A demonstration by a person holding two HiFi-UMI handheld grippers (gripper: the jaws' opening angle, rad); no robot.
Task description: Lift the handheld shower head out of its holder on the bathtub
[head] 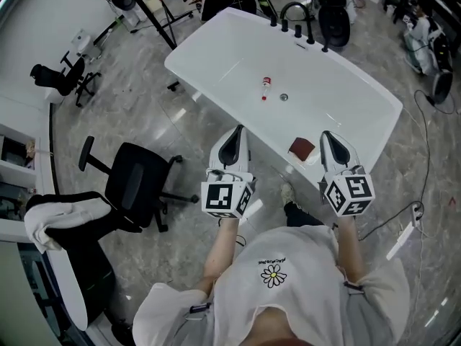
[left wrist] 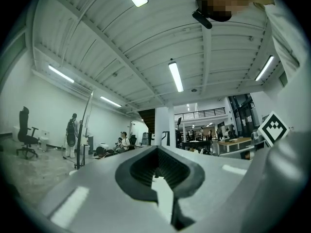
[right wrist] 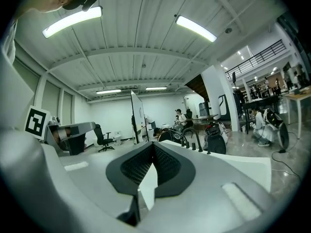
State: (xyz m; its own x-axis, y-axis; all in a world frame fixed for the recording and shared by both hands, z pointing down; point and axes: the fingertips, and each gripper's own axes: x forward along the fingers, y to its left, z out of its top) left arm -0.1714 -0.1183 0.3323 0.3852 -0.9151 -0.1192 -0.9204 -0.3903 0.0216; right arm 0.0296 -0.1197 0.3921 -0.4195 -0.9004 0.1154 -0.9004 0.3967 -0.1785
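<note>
A white bathtub (head: 216,45) stands ahead of me on the grey floor. At its far end is a row of black fittings (head: 297,29) with a curved spout (head: 292,7). The handheld shower head is among them, but I cannot tell which piece it is. The right gripper view shows the same fittings (right wrist: 197,143) well beyond the jaws. My left gripper (head: 238,130) and right gripper (head: 325,135) are side by side above the tub's near rim, far from the fittings. Both are shut with nothing in them, tips meeting in each gripper view (left wrist: 156,149) (right wrist: 153,144).
A small red-and-white bottle (head: 266,86) lies in the tub beside the drain (head: 284,97). A brown pad (head: 302,148) rests on the near rim between the grippers. A black office chair (head: 137,182) stands at the left. A cable and power strip (head: 405,233) lie at the right.
</note>
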